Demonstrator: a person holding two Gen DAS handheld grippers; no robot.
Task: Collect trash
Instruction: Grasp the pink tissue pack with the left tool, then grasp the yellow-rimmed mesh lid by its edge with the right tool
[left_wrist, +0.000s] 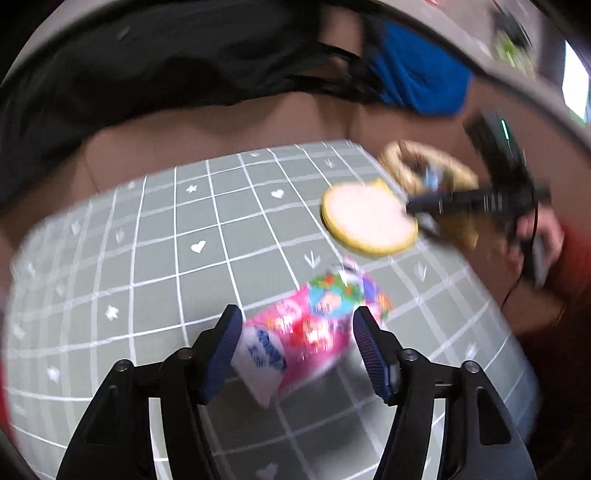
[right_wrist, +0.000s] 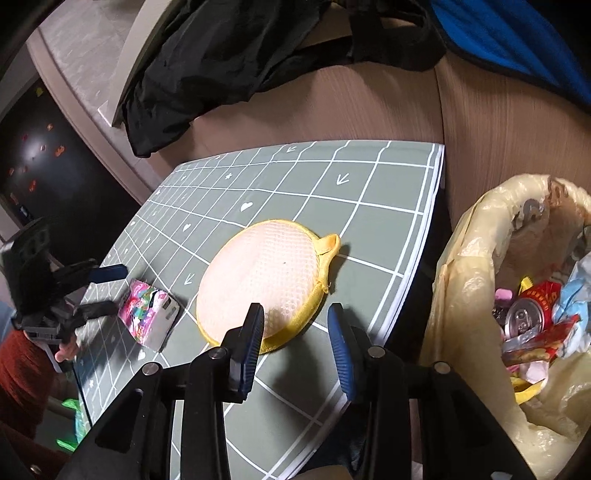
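Note:
A pink printed snack packet (left_wrist: 314, 321) (right_wrist: 147, 314) lies flat on the green grid mat (left_wrist: 147, 258) (right_wrist: 369, 206). My left gripper (left_wrist: 298, 314) (right_wrist: 109, 291) hovers open just short of it, a finger on either side of its near end, and the pads do not touch it. My right gripper (right_wrist: 294, 314) (left_wrist: 417, 206) stands open over the mat's near right part with nothing between its fingers. Off the mat's right edge sits a bin lined with a yellowish bag (right_wrist: 476, 258) (left_wrist: 428, 162). It holds a crushed can (right_wrist: 524, 317) and several wrappers.
A round pad with a yellow rim (right_wrist: 258, 277) (left_wrist: 365, 218) lies mid-mat, just ahead of my right gripper. A black garment (right_wrist: 221, 55) and a blue cloth (right_wrist: 517, 44) lie on the wooden surface (right_wrist: 332, 110) behind. A hand with a red sleeve (left_wrist: 535, 236) holds the right gripper.

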